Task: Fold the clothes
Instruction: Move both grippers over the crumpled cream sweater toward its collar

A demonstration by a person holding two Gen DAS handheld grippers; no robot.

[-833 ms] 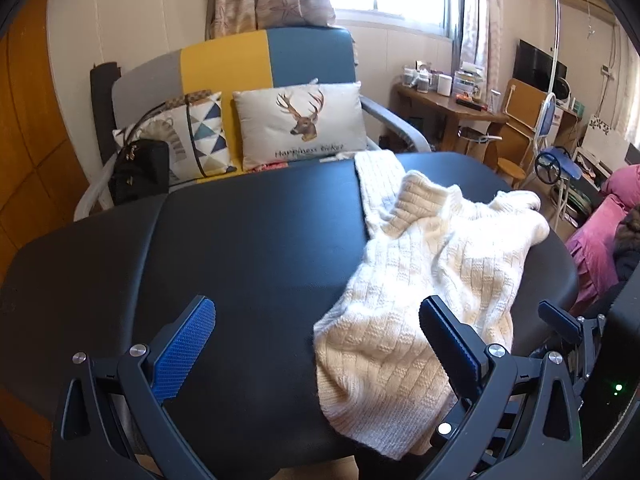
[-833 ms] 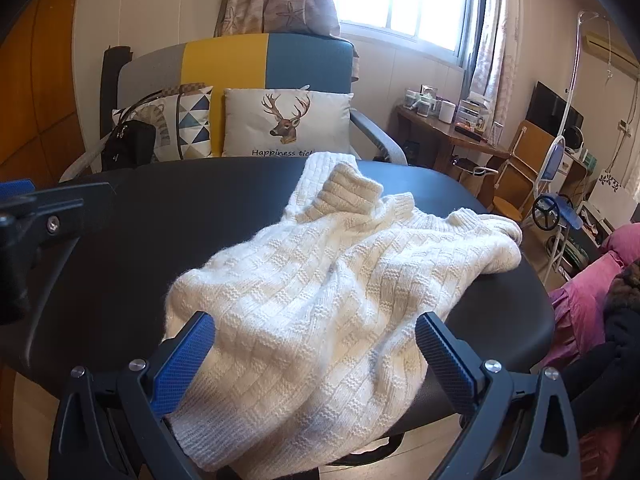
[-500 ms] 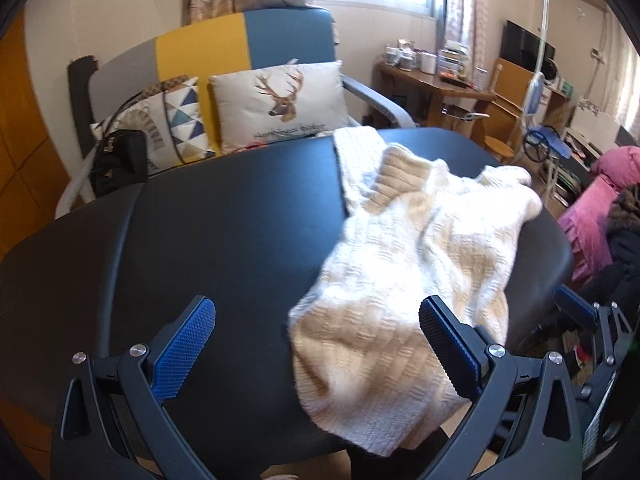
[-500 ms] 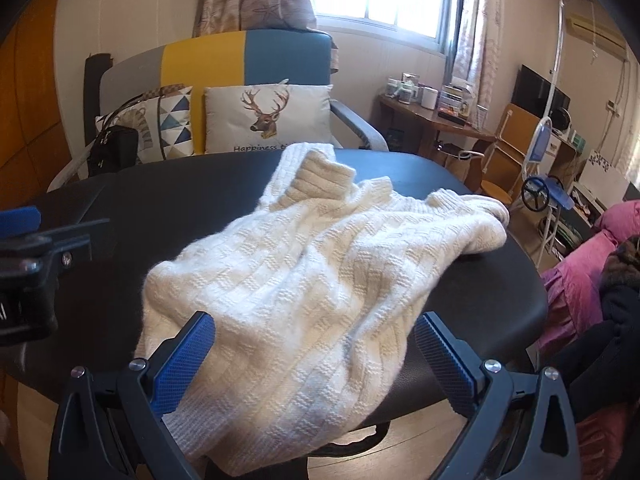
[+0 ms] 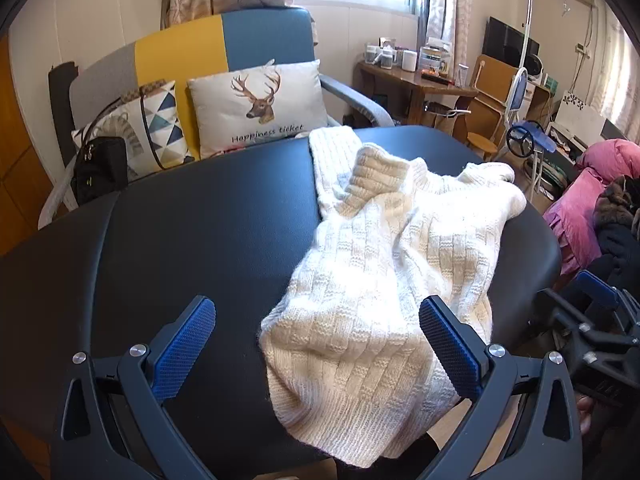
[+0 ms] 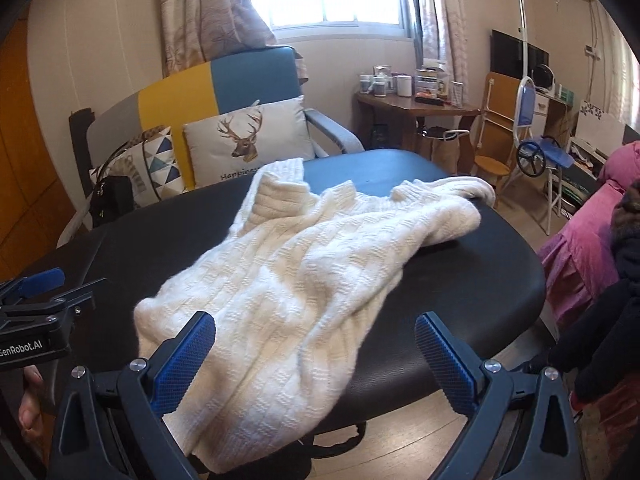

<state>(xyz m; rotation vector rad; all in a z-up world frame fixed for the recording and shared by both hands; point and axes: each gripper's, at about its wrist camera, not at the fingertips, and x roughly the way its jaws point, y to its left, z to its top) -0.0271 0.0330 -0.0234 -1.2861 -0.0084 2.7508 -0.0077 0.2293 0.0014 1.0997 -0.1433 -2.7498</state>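
The left tool [image 5: 316, 344] hangs tilted down over the near edge of the dark surface [image 5: 192, 240], its blue pads spread wide with nothing pinched; the near end of the sweater lies below, between them, untouched. The right tool [image 6: 316, 348] is likewise spread wide and empty, poised above the near right part of the same garment.

The cream knit sweater [image 5: 392, 280] lies crumpled on the right half of the surface, its hem spilling over the near edge, its ribbed collar [image 5: 376, 176] bunched toward the far side and one sleeve [image 6: 448, 192] trailing to the far right.

It looks thick, soft and limp. It should be light enough for one tool, but it will sag and stretch wherever it is lifted, and a loose knit can snag on textured pads. A shallow pinch may pick up only one layer. The hem corners at the near edge, or the shoulder seams either side of the collar, seem the soundest places to grip, one per tool, so the body can be spread flat before folding.
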